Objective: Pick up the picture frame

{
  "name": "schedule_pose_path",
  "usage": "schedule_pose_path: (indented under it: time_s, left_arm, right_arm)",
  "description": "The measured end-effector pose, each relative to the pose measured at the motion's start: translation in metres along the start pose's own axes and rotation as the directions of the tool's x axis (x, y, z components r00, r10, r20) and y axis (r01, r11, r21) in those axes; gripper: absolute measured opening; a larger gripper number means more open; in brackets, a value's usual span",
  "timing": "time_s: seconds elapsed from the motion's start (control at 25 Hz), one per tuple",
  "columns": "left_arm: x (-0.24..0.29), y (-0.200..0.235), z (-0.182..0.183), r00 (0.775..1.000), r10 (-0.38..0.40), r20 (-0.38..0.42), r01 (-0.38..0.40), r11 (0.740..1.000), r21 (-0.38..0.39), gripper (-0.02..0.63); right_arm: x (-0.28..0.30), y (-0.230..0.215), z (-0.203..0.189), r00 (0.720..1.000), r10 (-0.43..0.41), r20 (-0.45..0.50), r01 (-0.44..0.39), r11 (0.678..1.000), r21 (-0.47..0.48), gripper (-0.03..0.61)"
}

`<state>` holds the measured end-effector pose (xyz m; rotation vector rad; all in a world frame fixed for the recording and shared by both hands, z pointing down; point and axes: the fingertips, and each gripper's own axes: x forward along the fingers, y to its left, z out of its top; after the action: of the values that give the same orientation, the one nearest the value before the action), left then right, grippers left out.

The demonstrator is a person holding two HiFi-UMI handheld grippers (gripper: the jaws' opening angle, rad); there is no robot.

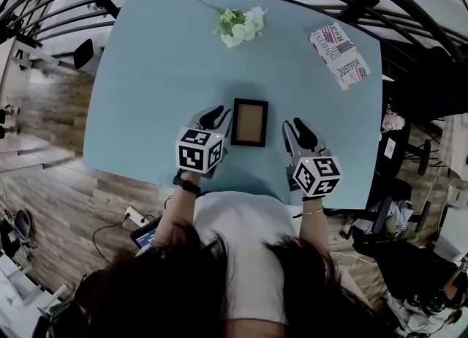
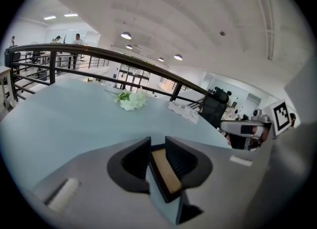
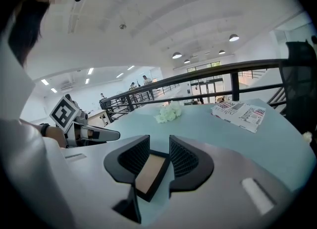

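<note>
- Two grippers are held low over a pale blue tabletop [image 1: 146, 73], one at each side of a small black-rimmed picture frame with a tan panel [image 1: 249, 122].
- The frame is laid flat near the table's near edge, between the left gripper [image 1: 214, 118] and the right gripper [image 1: 298, 130], just beside both.
- The left gripper's [image 2: 158, 143] black ribbed jaws are held narrowly apart, and the frame [image 2: 166, 173] is seen through the gap, unclamped.
- The right gripper's [image 3: 159, 146] jaws are likewise parted, with the frame [image 3: 148, 173] framed between them (contact cannot be made out).
- A bunch of white flowers with green leaves [image 1: 240, 24] is placed at the far edge.
- A folded printed newspaper [image 1: 339, 55] is placed at the far right corner, well apart from the frame.
</note>
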<state>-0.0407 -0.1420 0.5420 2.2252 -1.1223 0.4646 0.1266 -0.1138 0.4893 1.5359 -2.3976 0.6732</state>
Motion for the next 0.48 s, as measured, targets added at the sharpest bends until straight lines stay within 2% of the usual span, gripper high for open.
schedule_pose_path:
  time_s: [0.48]
  left_arm:
    - [0.026,0.001,-0.044,0.994,0.008,-0.108,-0.017,0.997,-0.077,0.091]
  right_arm:
    - [0.025,-0.006,-0.037,0.993,0.065,-0.097,-0.058,0.995,0.081,0.098]
